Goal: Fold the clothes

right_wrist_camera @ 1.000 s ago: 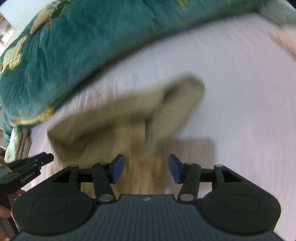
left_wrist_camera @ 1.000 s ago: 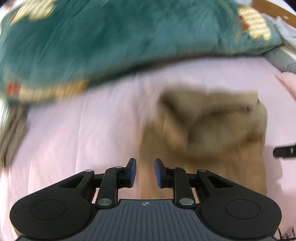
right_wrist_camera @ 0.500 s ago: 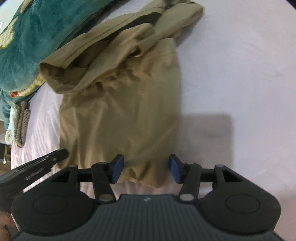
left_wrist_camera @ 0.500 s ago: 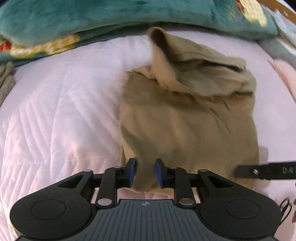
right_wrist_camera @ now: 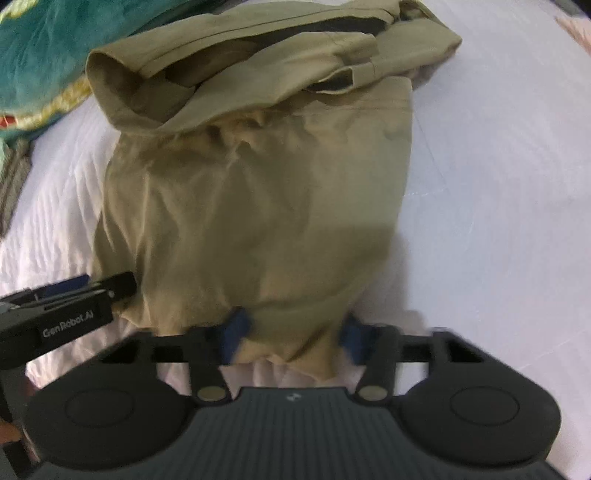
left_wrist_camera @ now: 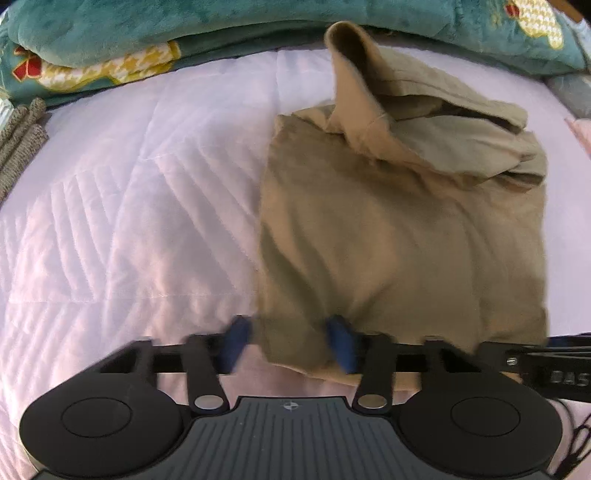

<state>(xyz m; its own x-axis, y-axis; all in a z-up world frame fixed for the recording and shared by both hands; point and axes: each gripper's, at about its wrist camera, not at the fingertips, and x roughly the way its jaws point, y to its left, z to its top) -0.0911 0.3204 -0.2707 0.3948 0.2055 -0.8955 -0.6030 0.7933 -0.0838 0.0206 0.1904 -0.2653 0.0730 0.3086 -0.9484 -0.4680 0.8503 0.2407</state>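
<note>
garment: a khaki folded garment point(left_wrist_camera: 402, 236) lies flat on the pale pink quilted bed point(left_wrist_camera: 129, 206), its waistband end bunched up at the far side, near the teal blanket point(left_wrist_camera: 184, 22).
left gripper point(left_wrist_camera: 290, 341): over the garment's near left corner; its blue fingers point(left_wrist_camera: 234, 341) are blurred and closing, with the cloth's edge between them, not yet pressed.
right gripper point(right_wrist_camera: 291, 334): over the near right corner; fingers point(right_wrist_camera: 234, 332) are closing too, a fold of the hem between them, gaps still showing.
other items: a knitted grey-brown piece point(left_wrist_camera: 18, 140) lies at the bed's left edge.
blur: both sets of fingers are smeared.
</note>
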